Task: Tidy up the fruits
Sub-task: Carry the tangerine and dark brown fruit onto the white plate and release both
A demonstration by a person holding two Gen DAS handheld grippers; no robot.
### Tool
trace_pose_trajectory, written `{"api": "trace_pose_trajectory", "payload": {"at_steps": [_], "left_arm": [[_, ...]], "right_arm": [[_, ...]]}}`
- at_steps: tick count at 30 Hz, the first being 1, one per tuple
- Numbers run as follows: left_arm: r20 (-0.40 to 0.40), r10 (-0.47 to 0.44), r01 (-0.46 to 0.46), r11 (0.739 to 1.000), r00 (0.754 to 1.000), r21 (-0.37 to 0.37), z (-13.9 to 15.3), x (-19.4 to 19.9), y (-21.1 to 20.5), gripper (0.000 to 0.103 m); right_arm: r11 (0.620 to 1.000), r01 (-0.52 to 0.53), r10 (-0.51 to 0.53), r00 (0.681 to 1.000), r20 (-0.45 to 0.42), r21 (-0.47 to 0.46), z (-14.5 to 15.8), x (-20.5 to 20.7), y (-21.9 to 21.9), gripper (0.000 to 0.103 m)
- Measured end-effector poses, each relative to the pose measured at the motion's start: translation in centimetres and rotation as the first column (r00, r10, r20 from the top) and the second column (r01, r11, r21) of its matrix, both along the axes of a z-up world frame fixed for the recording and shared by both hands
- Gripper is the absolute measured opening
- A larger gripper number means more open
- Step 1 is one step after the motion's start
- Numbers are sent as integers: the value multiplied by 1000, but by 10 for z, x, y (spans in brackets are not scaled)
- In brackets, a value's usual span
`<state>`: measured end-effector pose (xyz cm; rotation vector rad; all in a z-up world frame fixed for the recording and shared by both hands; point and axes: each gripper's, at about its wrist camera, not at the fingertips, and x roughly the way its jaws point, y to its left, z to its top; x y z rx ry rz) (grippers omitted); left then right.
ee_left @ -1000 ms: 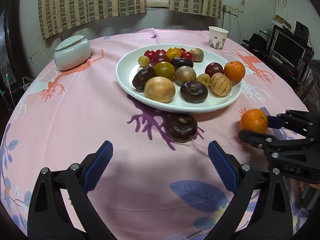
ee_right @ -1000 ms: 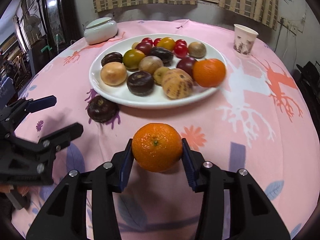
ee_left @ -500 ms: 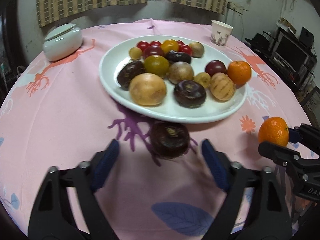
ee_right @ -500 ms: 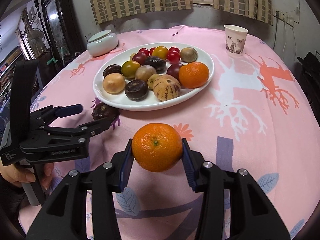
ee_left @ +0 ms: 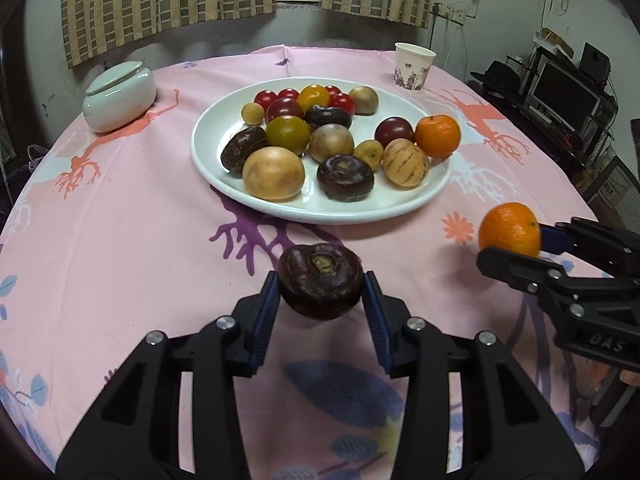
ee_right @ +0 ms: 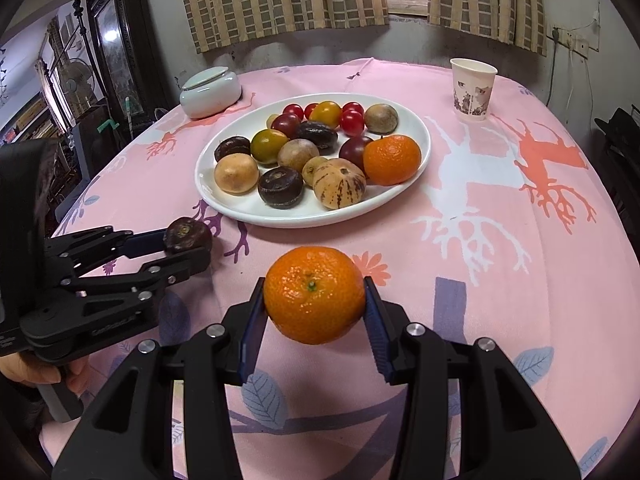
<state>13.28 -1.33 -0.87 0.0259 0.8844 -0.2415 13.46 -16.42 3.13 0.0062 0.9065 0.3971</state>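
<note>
My left gripper [ee_left: 320, 300] is shut on a dark purple-brown fruit [ee_left: 320, 280], just in front of the white plate [ee_left: 224, 188]. The same fruit shows in the right wrist view [ee_right: 187, 235] between the left gripper's fingers. My right gripper [ee_right: 314, 308] is shut on an orange mandarin [ee_right: 314, 294] and holds it above the pink tablecloth; it also shows in the left wrist view [ee_left: 509, 229] at the right. The plate [ee_right: 420, 152] holds several fruits, among them another mandarin [ee_right: 392, 159], red cherry tomatoes and brown round fruits.
A pale lidded ceramic jar [ee_left: 119, 96] stands at the back left of the round table. A paper cup [ee_left: 414, 66] stands at the back right. Curtains and a wall lie behind; shelves with electronics stand to the right [ee_left: 560, 92].
My left gripper moved forward around the dark fruit and shut on it. My right gripper kept hold of the mandarin and shifted slightly.
</note>
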Motion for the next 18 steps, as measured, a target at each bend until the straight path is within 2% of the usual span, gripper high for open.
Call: {"api": "trace_pose_trajectory", "payload": {"at_steps": [8,15,18], "left_arm": [[66,-1,2,1000,998,-12,33,-5,7,43],[144,-5,7,1000,990,-18,62,4,6,43],[170,5,2,999,985,-43,71,15,7,43]], "right_arm": [[999,10,-13,998,54,50,28,-2,-5,46],[1000,0,0,994,114,2,54,15,3,46],[1000,-6,6,991,135,5,61,32,10,47]]}}
